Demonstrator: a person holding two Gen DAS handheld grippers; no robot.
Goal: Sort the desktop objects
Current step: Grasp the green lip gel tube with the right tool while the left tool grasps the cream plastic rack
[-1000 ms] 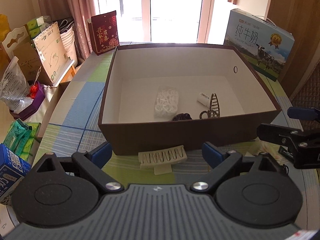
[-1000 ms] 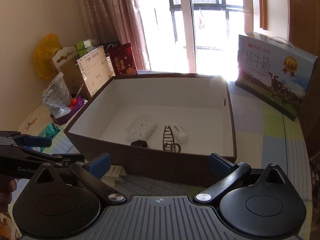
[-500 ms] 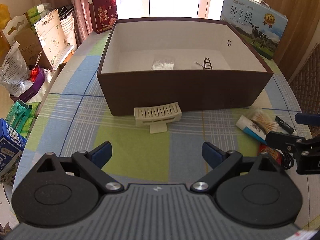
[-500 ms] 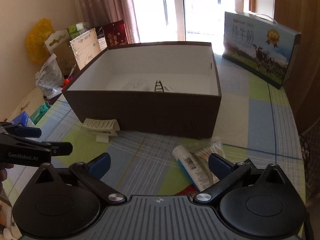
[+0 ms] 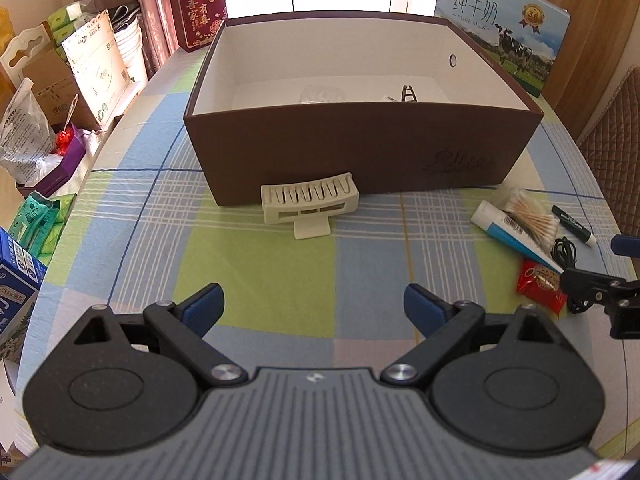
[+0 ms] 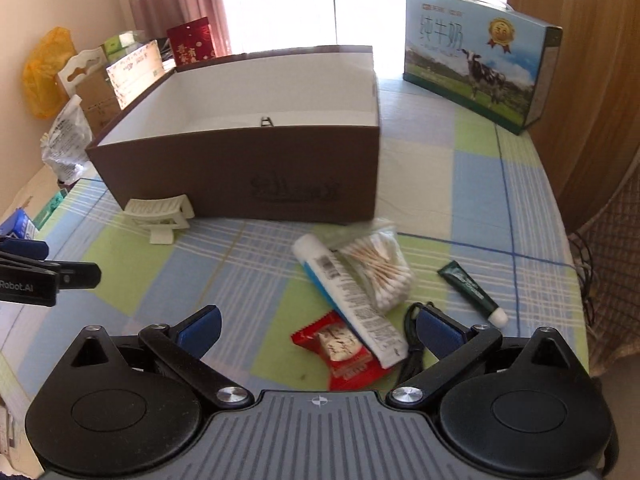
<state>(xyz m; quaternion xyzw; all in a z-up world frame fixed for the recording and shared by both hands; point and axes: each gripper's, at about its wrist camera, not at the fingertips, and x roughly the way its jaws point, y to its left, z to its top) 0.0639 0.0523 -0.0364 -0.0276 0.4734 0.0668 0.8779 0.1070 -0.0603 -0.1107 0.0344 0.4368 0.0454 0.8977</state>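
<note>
A brown box with a white inside stands on the checked tablecloth and holds a few small items. A cream hair clip lies against its front wall. To the right lie a white-blue tube, a bag of cotton swabs, a red snack packet, a dark green tube and a black cord. My left gripper is open and empty, back from the clip. My right gripper is open and empty, over the red packet and tube.
A blue milk carton box stands behind the brown box at the right. A red gift bag, cartons and bags crowd the left beyond the table edge. A wicker chair stands at the right.
Both grippers have pulled back and down from over the box toward the table's near side. The items on the cloth at the right have come into view. Both stayed open.
</note>
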